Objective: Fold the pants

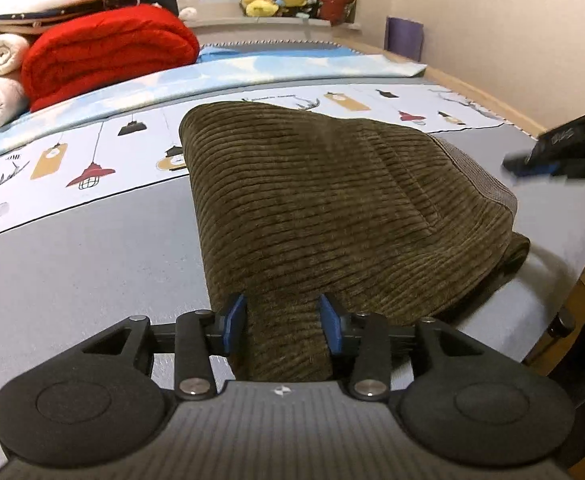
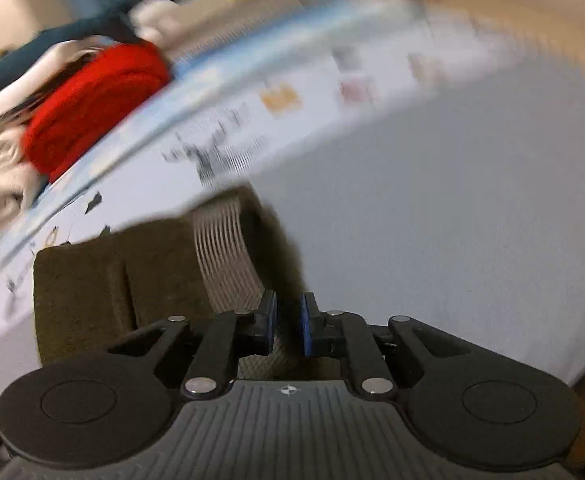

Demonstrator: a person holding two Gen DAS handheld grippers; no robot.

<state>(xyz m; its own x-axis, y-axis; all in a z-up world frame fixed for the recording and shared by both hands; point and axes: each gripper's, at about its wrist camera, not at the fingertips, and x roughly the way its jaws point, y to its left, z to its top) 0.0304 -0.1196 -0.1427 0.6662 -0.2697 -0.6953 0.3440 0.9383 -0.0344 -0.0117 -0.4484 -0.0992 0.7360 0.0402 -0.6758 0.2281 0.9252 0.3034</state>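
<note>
Left wrist view: bed (image 1: 72, 280) fills most of it, folded olive corduroy pants (image 1: 332, 208) lying dead center, red blanket (image 1: 108, 52) at 10 o'clock. Left gripper (image 1: 283, 326) jaws sit apart, pants fabric between them. Right gripper (image 2: 289, 326) jaws nearly together; can't tell if they're pinching anything.

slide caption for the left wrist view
Left gripper fingers astride folded olive-brown corduroy pants on a grey bedspread.
</note>
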